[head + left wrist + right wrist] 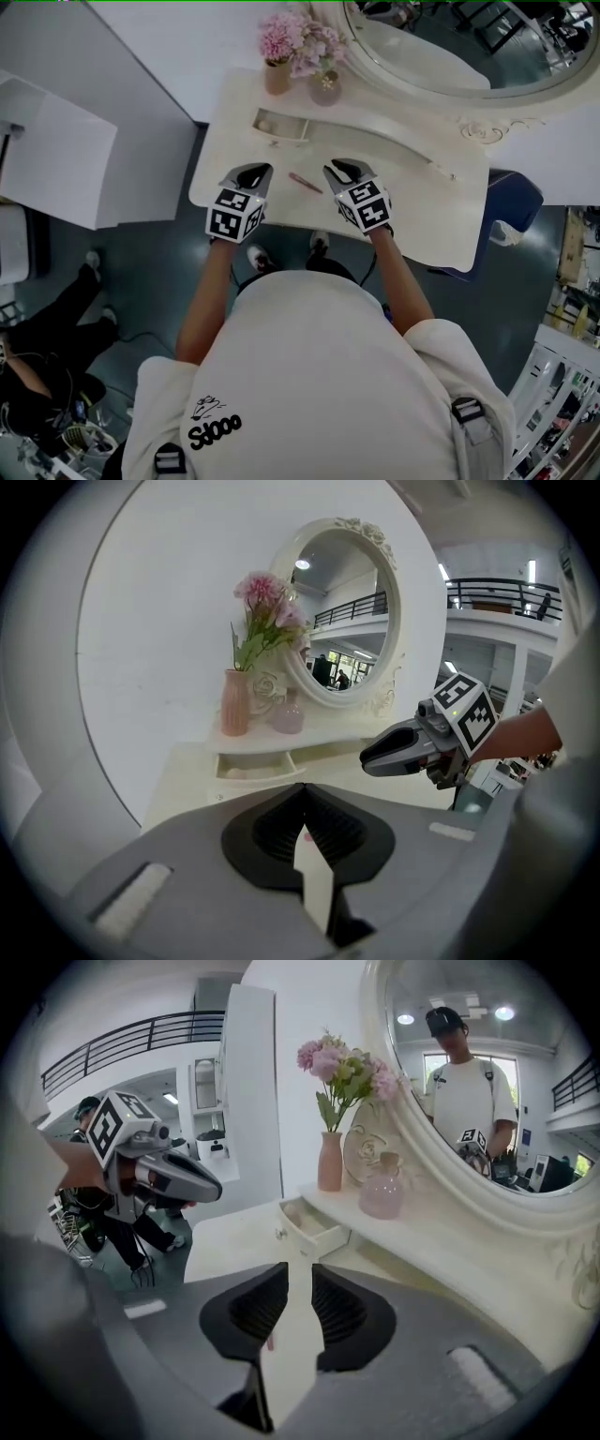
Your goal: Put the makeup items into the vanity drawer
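1. We're leaning over the cream table (422, 211) with one tool in each hand, both held low over the front of the tabletop
2. The only makeup item we can spot is a thin pink stick (306, 183). It lies flat and a bit slantwise on the table, right between the two tools, and as far as we can see it touches neither of them
3. The left tool (255, 174) has its jaws closed with the tips meeting, and nothing is pinched in there. In its own view just a speck of pink shows through the slit lower down
4. The right tool (343, 172) has its jaws apart by a narrow gap. Only bare tabletop shows between them and the pads aren't pressing on anything. A sliver of pink peeks out by the lower edge of one jaw
5. The drawer (281, 132) is pulled out from under the low shelf at the back of the table, well behind the stick. Something pale seems to lie inside, but we can't tell what
6. On the shelf above the drawer there's a pink vase (277, 77) with pink flowers, and just beside it a squat lilac bottle (325, 90). The big oval mirror (441, 42) stands behind them
7. Someone in dark clothes (42, 342) is down on the floor, off to the left of the table
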### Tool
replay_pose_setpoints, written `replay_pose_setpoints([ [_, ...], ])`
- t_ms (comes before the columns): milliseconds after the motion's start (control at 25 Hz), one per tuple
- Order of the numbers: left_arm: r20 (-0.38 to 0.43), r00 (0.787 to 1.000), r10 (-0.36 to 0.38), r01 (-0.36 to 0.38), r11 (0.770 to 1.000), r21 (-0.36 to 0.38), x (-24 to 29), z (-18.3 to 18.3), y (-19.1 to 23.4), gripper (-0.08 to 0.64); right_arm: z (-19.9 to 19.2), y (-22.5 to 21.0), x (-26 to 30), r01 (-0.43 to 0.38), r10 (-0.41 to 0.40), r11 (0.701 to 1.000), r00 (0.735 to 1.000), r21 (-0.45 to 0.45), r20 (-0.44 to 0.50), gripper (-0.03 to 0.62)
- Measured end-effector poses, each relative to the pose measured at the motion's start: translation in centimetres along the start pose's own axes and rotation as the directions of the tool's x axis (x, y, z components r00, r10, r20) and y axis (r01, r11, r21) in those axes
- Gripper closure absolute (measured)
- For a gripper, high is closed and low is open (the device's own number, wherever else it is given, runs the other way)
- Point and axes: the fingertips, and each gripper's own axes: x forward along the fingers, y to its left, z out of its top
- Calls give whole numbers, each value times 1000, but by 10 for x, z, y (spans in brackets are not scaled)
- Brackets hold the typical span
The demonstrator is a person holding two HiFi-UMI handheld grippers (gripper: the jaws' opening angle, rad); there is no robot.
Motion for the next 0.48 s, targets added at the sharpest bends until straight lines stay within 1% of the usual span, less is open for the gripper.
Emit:
replay_pose_setpoints([
  [200, -49, 999, -14, 13, 1000, -10, 10, -17, -1, 540, -26, 16, 13, -64, 61, 997, 994, -35, -89, 494],
  [360, -69, 998, 0, -2, 999, -33, 9, -27, 2, 540, -39, 27, 26, -113, 105, 993, 984, -46, -143, 485],
  [480, -78, 997, 18, -22, 998, -55, 7, -33, 7, 540, -51, 31, 35, -135, 121, 989, 975, -65, -185, 483],
])
